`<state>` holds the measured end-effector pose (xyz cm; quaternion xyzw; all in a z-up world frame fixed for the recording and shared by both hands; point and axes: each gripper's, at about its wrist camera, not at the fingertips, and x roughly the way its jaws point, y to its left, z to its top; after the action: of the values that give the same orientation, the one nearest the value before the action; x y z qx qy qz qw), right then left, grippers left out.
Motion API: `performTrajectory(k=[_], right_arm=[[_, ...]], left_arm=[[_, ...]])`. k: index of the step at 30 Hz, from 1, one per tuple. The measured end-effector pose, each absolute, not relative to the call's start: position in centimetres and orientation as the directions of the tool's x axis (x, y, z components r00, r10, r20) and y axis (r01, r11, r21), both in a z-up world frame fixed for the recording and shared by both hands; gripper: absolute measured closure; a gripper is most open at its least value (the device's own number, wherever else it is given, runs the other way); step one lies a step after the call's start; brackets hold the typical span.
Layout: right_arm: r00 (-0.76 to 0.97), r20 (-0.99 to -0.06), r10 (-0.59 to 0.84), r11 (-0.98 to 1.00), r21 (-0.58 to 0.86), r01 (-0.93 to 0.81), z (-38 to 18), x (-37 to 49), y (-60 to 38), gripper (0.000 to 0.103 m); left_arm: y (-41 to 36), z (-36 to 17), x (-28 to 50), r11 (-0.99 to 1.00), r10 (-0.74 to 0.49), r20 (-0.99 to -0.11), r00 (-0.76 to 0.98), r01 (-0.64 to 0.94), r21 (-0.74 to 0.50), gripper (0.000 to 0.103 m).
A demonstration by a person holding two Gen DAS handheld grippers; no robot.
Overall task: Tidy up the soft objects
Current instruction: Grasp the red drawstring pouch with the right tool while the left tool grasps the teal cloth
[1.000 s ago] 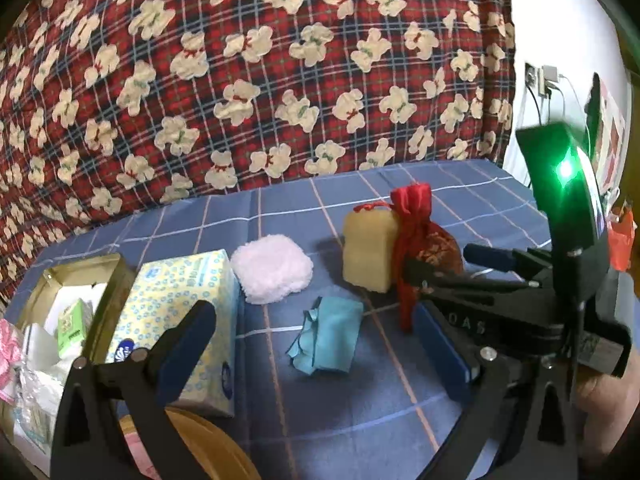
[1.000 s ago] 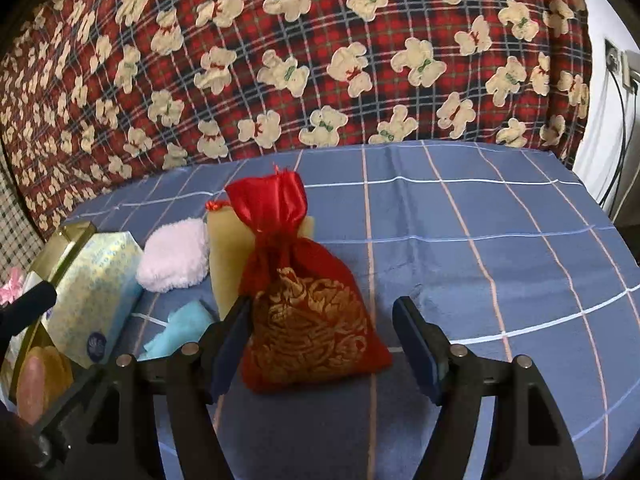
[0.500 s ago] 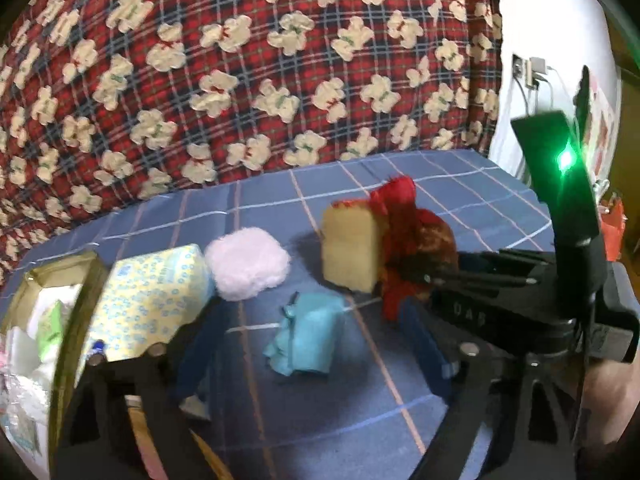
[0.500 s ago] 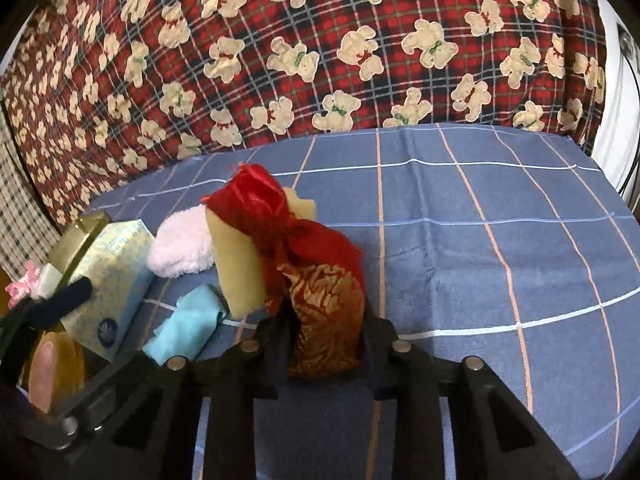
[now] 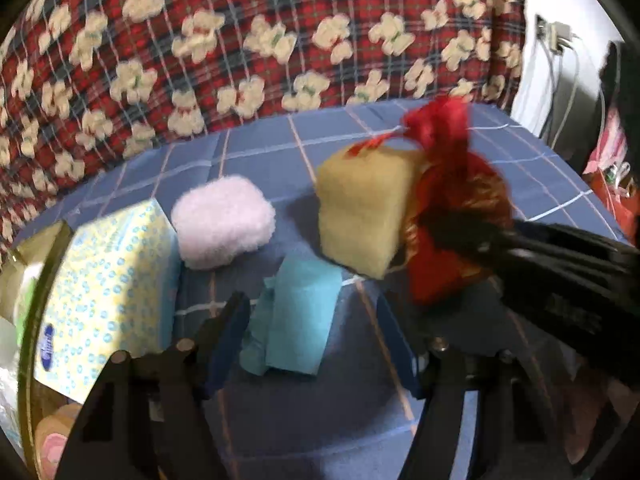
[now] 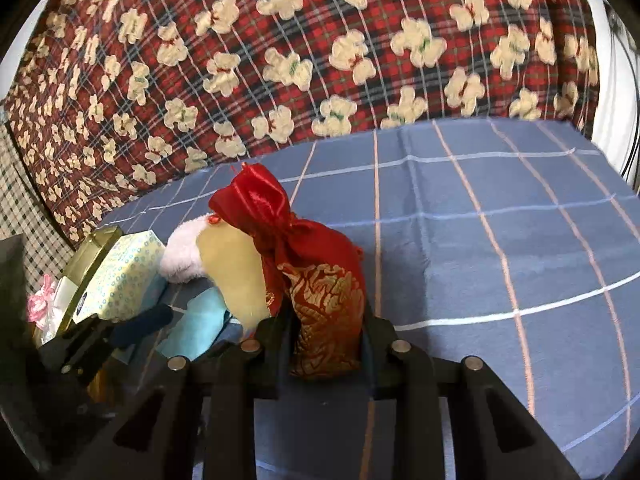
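Two grippers: each is held in one of the person's hands, and both are at work over the blue checked cloth [image 6: 500,240].
Right gripper [image 6: 326,344]: its jaws are clamped tight on the lower, gold-patterned part of the red satin pouch [image 6: 316,280], which is squeezed narrow between the pads.
Left gripper [image 5: 316,344]: partly open, its jaws have just been closing; the folded teal cloth [image 5: 296,320] lies between the fingers, but the pads do not appear to press on it, so I judge it not gripped.
Pouch position: upright, leaning against the yellow sponge block [image 5: 360,216], which stands just beside it; whether its base has left the cloth I cannot tell.
Other loose items: a fluffy pink pad [image 5: 224,224] lies near the sponge, next to a blue-and-yellow tissue box [image 5: 108,288].
Container: a gold-rimmed tin [image 6: 90,252] stands at the far left behind the tissue box, with a few small packets and something pink inside; I take it as the likely place for the soft things.
Done so far: the pouch is secured, and the tin holds some items.
Left to do: by my reading most of the job, since the pouch, teal cloth, sponge and pink pad are all outside the tin.
Risk: lifting the pouch may topple the sponge leaning on it.
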<state>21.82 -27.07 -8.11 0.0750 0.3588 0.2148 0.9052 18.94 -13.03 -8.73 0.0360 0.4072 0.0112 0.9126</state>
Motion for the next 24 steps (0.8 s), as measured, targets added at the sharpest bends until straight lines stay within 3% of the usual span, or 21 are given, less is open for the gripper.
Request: performTrajectory(k=[5, 6, 8, 9, 13, 24], right_arm=[[0.644, -0.624, 0.443, 0.897, 0.306, -0.32, -8.4, 22.1, -27.5, 0.071], [0.641, -0.624, 0.447, 0.895, 0.312, -0.319, -8.4, 22.2, -27.7, 0.071], [0.632, -0.631, 0.449, 0.893, 0.323, -0.313, -8.6, 22.4, -27.8, 0.071], [0.635, -0.63, 0.447, 0.894, 0.323, -0.309, -8.6, 22.3, -27.8, 0.071], [0.65, -0.61, 0.453, 0.891, 0.321, -0.32, -8.4, 21.8, -28.0, 0.071], [0.671, -0.585, 0.456, 0.889, 0.331, -0.315, -8.0, 21.4, -28.5, 0.071]], left_arm=[[-12.8, -9.4, 19.7, 0.998, 0.052, -0.765, 0.642, -0.018, 0.052, 0.04], [-12.6, -9.6, 19.8, 0.999, 0.037, -0.772, 0.635, -0.015, 0.035, 0.046], [-12.6, -9.5, 19.7, 0.999, 0.036, -0.766, 0.642, -0.025, 0.026, 0.069], [-12.6, -9.5, 19.6, 0.999, 0.036, -0.762, 0.646, -0.025, 0.026, 0.088], [-12.1, -9.3, 19.3, 1.0, -0.002, -0.754, 0.657, -0.017, -0.018, 0.094], [-11.8, -8.0, 17.8, 0.999, -0.043, -0.699, 0.713, 0.018, -0.043, 0.094]])
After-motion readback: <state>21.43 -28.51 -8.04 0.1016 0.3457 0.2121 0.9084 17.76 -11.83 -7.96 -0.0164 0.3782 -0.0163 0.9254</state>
